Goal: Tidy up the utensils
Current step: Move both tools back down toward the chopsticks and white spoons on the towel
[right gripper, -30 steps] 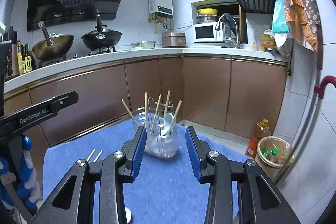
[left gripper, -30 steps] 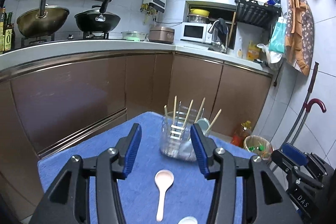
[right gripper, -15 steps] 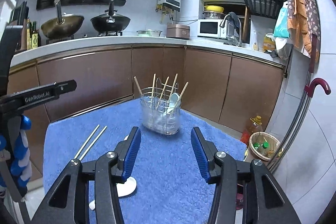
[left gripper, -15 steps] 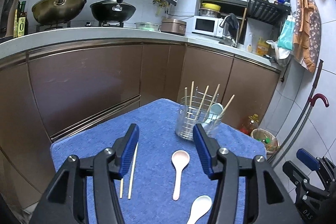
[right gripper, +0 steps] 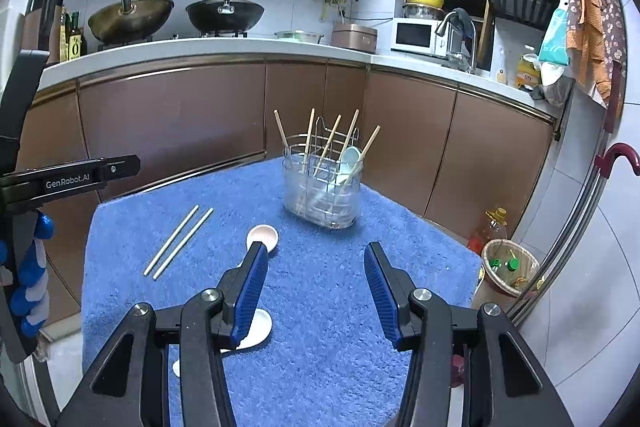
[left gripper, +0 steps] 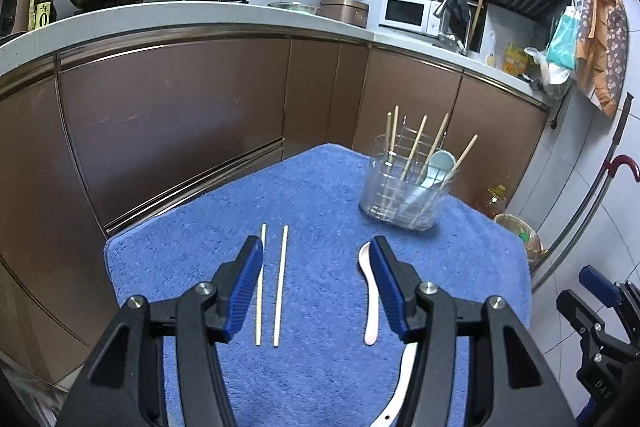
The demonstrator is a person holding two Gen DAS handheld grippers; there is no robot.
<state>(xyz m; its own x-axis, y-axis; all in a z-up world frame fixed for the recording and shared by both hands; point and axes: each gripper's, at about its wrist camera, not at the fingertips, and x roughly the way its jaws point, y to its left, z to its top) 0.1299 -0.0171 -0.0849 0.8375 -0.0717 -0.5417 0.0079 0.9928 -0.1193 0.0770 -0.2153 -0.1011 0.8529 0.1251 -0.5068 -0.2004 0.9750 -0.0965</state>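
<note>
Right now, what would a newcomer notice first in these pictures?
Probably the clear holder at the far side of the blue towel, bristling with chopsticks and a pale spoon. Next, the loose chopstick pair lying parallel ahead of the open left gripper, and the pink spoon nearby.

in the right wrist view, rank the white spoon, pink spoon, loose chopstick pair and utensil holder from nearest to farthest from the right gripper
From the right gripper:
1. White spoon, under the left finger.
2. Pink spoon, just past that fingertip.
3. Loose chopstick pair, far left on the towel.
4. Utensil holder, at the towel's far edge.
</note>
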